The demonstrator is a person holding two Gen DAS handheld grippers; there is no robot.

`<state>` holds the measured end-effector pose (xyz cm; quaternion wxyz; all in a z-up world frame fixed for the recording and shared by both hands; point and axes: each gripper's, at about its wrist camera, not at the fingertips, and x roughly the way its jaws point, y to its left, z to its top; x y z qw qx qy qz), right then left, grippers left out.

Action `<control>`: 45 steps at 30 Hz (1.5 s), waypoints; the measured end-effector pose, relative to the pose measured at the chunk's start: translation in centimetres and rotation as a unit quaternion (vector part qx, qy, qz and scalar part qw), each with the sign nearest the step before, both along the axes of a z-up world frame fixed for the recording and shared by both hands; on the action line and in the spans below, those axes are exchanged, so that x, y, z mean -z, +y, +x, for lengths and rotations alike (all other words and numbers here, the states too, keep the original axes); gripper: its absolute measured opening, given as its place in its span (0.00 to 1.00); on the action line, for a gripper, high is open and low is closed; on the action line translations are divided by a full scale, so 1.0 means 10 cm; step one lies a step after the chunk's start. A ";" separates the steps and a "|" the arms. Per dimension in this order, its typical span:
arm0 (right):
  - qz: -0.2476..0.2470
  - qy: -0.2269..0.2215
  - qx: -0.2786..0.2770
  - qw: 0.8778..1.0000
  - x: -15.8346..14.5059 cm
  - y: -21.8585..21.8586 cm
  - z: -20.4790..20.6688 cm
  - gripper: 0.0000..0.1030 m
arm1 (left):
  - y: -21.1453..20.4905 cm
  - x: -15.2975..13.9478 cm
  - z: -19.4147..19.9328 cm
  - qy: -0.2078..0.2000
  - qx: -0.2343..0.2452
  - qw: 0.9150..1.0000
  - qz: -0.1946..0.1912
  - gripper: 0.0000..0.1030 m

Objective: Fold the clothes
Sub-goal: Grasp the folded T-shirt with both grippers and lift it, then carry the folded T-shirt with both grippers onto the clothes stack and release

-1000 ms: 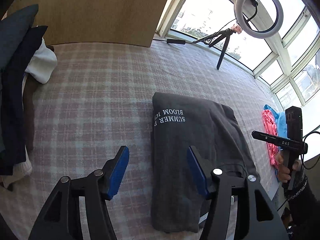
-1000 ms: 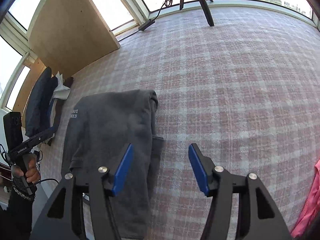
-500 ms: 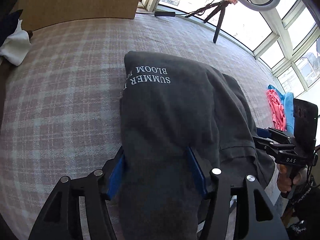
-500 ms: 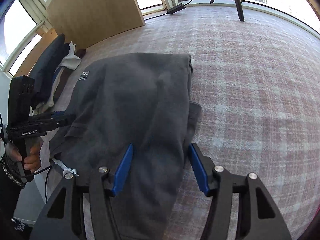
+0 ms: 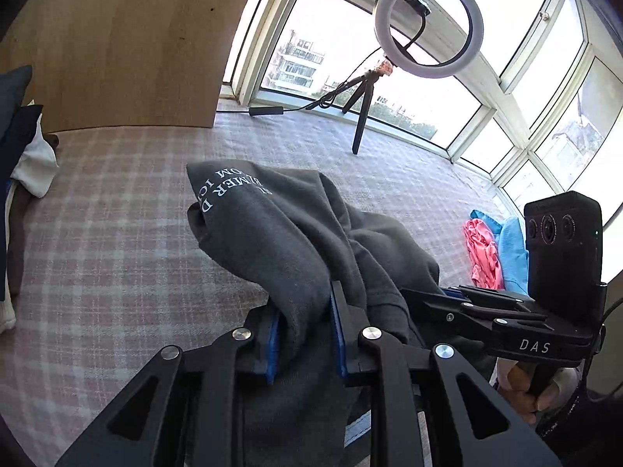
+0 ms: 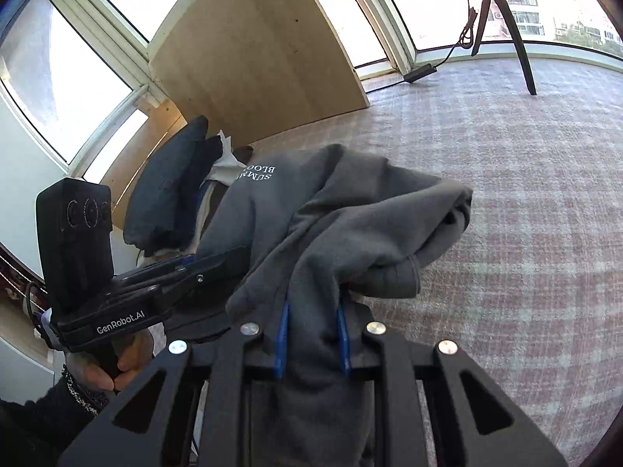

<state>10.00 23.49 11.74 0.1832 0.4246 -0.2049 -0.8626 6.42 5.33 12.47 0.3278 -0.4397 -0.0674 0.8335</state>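
Note:
A dark grey garment (image 5: 288, 233) with white lettering is bunched and lifted off the plaid cloth surface (image 5: 109, 233). My left gripper (image 5: 305, 334) has its blue pads closing on the near edge of the garment, cloth squeezed between them. In the right wrist view the same grey garment (image 6: 350, 214) hangs in folds, and my right gripper (image 6: 313, 340) is closing on its near edge as well. Each gripper shows in the other's view, held by a hand: the right one (image 5: 486, 307) at the right, the left one (image 6: 167, 272) at the left.
A stack of dark and white clothes (image 5: 23, 148) lies at the left edge, also seen as the clothes stack (image 6: 171, 183). Pink and blue clothes (image 5: 490, 249) lie at the right. A ring light on a tripod (image 5: 428, 27) stands by the windows, next to a wooden board (image 5: 117, 46).
Both grippers moved onto the garment's near edge, closed on it and lifted it. The flat folded garment is now bunched and raised off the surface.

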 end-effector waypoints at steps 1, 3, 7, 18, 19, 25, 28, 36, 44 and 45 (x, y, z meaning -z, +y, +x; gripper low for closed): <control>0.002 0.014 0.000 1.000 -0.14 -0.06 0.02 0.19 | -0.08 -0.11 0.01 0.010 -0.001 1.000 0.006 0.19; 0.006 0.041 -0.007 0.999 -0.39 -0.23 0.01 0.19 | -0.27 -0.32 0.01 0.032 -0.004 0.999 0.010 0.19; 0.024 0.096 -0.029 0.995 -0.84 -0.74 -0.08 0.18 | -0.84 -0.72 -0.05 0.086 -0.018 0.996 0.013 0.19; 0.046 0.179 -0.077 0.980 -1.41 -2.83 -0.94 0.16 | -3.09 -1.34 -0.57 0.158 -0.107 0.982 -0.013 0.19; 0.046 0.183 -0.079 0.979 -1.44 -2.99 -1.04 0.16 | -3.23 -1.37 -0.64 0.162 -0.113 0.980 -0.015 0.19; 0.168 0.143 -0.094 0.971 -1.01 -3.68 -1.70 0.21 | -3.96 -0.81 -1.31 0.115 -0.196 0.961 -0.160 0.35; 0.139 0.031 -0.053 0.988 -0.57 -3.35 -1.95 0.21 | -4.47 -0.43 -1.51 0.036 -0.246 0.955 -0.161 0.20; 0.095 0.117 -0.065 0.986 -1.02 -3.55 -2.26 0.23 | -4.30 -0.78 -1.81 0.101 -0.206 0.969 -0.089 0.23; 0.174 0.027 -0.092 0.980 -0.25 -4.03 -3.18 0.29 | -4.01 -0.22 -2.59 0.036 -0.175 0.979 -0.100 0.23; 0.162 0.023 -0.091 0.982 -0.28 -3.97 -3.18 0.29 | -4.04 -0.25 -2.59 0.033 -0.175 0.980 -0.092 0.20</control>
